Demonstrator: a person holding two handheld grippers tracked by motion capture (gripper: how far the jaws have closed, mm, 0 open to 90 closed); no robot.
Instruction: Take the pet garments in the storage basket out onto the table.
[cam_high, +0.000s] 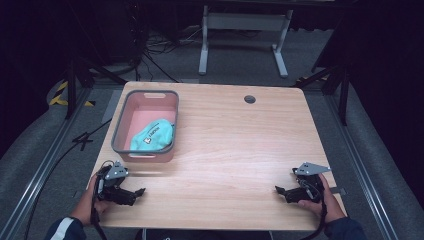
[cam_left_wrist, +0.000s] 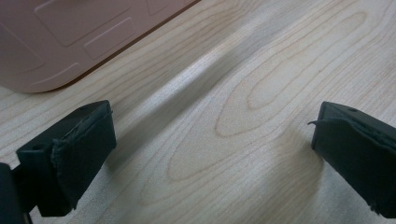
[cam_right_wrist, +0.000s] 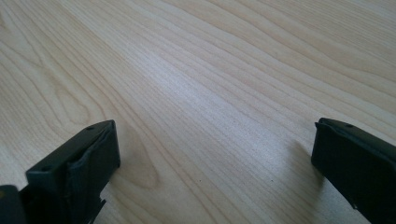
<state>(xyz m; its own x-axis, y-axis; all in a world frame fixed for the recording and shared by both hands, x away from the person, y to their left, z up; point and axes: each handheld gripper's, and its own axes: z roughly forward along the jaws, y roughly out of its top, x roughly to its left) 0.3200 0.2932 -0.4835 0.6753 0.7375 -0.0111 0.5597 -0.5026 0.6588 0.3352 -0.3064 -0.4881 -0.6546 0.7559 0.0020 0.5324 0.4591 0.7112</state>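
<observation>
Lying in pink bin (cam_high: 120, 127) — teal cloth (cam_high: 152, 136), far from both grippers.

Pink basket (cam_left_wrist: 70, 37) cut off by the top and left edges of the left gripper view, one rounded outer corner showing. Teal cloth (cam_high: 152, 136) partly hidden behind the basket's near wall in the high view; white mark on it too small to read. Forearms cropped at the bottom edge. Right jaw of each hand-held gripper clipped by the right edge in both gripper views. Frame legs (cam_high: 243, 37) beyond the surface (cam_high: 235, 140) lost in darkness.
</observation>
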